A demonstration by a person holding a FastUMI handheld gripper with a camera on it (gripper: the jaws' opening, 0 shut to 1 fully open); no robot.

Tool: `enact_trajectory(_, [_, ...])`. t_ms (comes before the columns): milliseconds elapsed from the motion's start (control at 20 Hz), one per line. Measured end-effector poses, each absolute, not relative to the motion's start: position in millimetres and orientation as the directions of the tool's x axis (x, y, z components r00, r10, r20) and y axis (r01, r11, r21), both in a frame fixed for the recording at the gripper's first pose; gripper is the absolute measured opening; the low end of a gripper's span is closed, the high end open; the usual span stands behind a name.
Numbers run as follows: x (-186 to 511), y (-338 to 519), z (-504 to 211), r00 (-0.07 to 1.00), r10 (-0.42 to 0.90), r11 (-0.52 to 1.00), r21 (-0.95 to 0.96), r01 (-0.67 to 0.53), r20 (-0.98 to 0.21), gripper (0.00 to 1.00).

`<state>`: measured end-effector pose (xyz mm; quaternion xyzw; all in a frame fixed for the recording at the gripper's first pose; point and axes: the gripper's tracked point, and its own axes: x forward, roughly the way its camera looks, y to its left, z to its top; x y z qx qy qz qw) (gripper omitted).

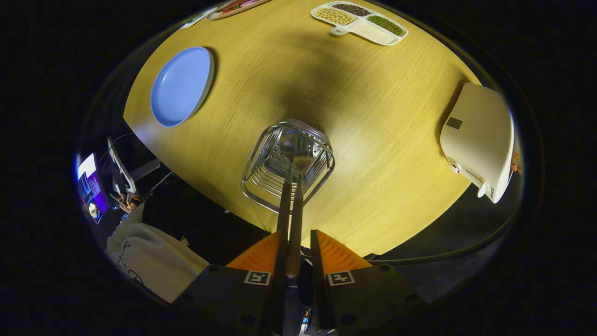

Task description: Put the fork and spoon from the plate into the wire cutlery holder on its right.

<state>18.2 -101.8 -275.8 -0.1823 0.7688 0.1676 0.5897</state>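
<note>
While the gripper [295,249] looks down over the wire cutlery holder [288,164], two handles run up between its fingers, the fork [284,205] and spoon [296,210], heads already inside the basket. The fingers seem clenched on them, though contact on both sides is hard to confirm. The blue plate [181,87] sits bare at ten o'clock. Judged risk: letting go while the handles lean could tip the light holder or catch a head on its wires.
</note>
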Motion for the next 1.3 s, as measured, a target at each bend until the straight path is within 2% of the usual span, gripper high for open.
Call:
enact_trajectory(50, [19.4,-99.3,-274.6,-0.219,-0.069,0.879,0.045,-0.474,-0.973,0.37])
enact_trajectory(100, [19.8,-97.3,-272.8,-0.202,-0.055,0.879,0.049,-0.474,-0.978,0.54])
enact_trajectory(150, [19.4,-95.3,-270.0,-0.184,-0.039,0.880,0.054,-0.473,-0.982,0.61])
enact_trajectory(200, [18.2,-91.8,-266.4,-0.166,-0.012,0.882,0.068,-0.466,-0.986,0.76])
enact_trajectory(250, [17.3,-85.8,-262.1,-0.143,0.027,0.889,0.090,-0.449,-0.989,0.82])
enact_trajectory(300, [18.9,-79.5,-256.2,-0.106,0.069,0.899,0.108,-0.424,-0.992,0.96])
enact_trajectory(350, [18.4,-78.3,-247.2,-0.066,0.097,0.907,0.116,-0.405,-0.993,1.00])
enact_trajectory(550, [16.4,-75.6,-205.0,0.162,0.187,0.938,0.127,-0.324,-0.969,0.98])
enact_trajectory(750, [12.5,-77.0,-159.3,0.444,0.221,0.968,0.140,-0.208,-0.869,1.00])
enact_trajectory(850, [6.2,-80.4,-135.0,0.577,0.198,0.979,0.127,-0.162,-0.793,1.00])
enact_trajectory(1000, [-13.1,-78.7,-102.8,0.711,0.153,0.987,0.135,-0.082,-0.687,1.00])
enact_trajectory(1300, [-18.2,-92.1,-26.7,0.914,0.018,0.985,0.164,0.054,-0.404,1.00])
